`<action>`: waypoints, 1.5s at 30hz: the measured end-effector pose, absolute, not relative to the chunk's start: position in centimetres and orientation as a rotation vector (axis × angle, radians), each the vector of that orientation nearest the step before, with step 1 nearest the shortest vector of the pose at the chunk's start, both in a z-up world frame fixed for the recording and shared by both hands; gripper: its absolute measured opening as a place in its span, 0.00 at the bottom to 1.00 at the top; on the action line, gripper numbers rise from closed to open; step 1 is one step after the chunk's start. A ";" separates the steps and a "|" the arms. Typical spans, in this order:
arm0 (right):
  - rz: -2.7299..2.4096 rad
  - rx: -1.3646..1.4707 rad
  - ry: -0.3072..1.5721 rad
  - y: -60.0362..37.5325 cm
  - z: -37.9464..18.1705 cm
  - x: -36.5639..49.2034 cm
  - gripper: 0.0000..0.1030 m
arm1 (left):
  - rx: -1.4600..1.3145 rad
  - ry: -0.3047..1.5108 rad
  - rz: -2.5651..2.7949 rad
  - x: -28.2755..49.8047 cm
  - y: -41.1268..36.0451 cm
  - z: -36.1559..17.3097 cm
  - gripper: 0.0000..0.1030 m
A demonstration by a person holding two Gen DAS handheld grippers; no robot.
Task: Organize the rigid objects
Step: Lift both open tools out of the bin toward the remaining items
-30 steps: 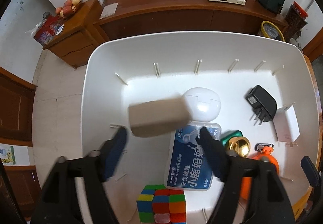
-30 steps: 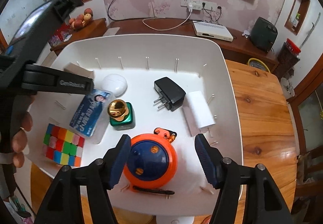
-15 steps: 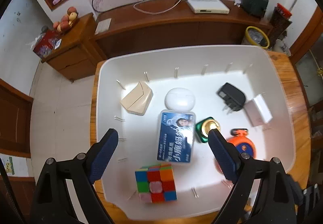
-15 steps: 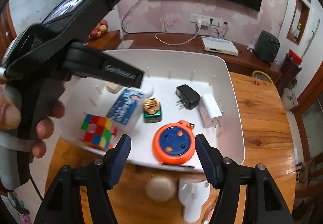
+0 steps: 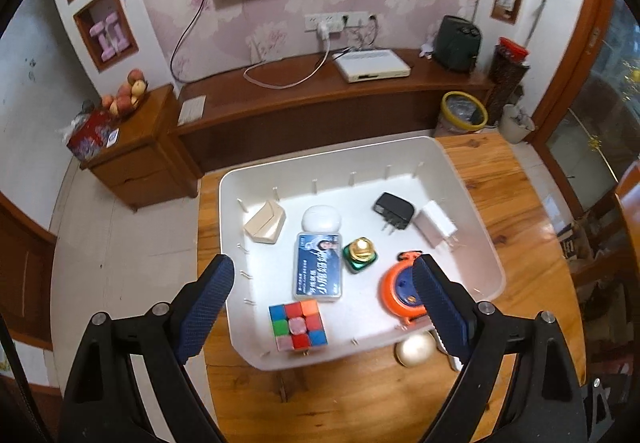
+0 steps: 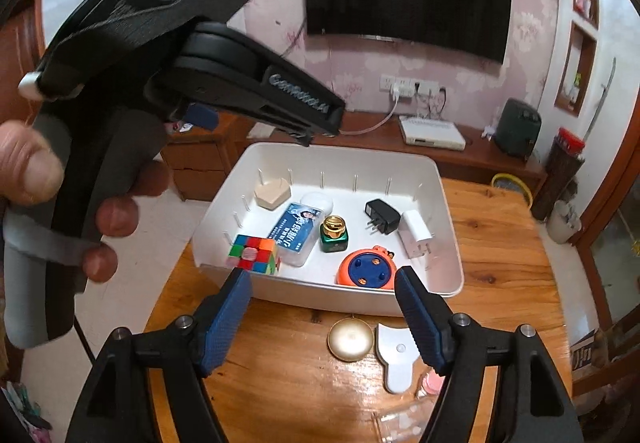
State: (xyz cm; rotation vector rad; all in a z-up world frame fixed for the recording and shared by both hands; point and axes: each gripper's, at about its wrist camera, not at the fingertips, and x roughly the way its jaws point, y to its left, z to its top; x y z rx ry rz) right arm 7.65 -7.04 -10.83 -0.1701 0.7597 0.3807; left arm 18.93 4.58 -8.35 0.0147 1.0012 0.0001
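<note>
The left gripper [image 5: 320, 299] has let go of the beige block [image 5: 265, 224] and pulled back, so that item is stowed. Both grippers gape, empty. The block, pale and faceted, lies in the white bin [image 5: 472, 203], ahead-left of the left fingers. The right gripper [image 6: 322, 309] hovers above a gold disc [image 6: 351, 339].

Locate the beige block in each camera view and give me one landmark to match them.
Left wrist: the beige block lies in the bin's far-left corner, left of centre.
Right wrist: the beige block sits in the same corner, above the cube.
Shared landmark: the colourful puzzle cube.
</note>
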 end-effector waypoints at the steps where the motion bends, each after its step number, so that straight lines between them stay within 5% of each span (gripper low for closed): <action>1: 0.383 -0.177 0.747 -7.2 -10.5 6.8 0.73 | 0.019 0.994 -0.009 18.4 4.4 -8.0 0.89; 13: 0.343 -0.223 0.787 -11.1 -11.9 -0.7 0.78 | 0.053 0.961 -0.172 12.5 1.5 -5.9 0.90; 20: 0.202 -0.205 0.867 -14.5 -15.0 -2.7 0.78 | 0.079 0.999 -0.236 10.7 -0.3 -7.6 0.99; 45: 0.271 -0.242 0.985 -18.3 -25.8 4.4 0.78 | 0.021 1.217 -0.084 12.3 -4.0 -24.2 0.99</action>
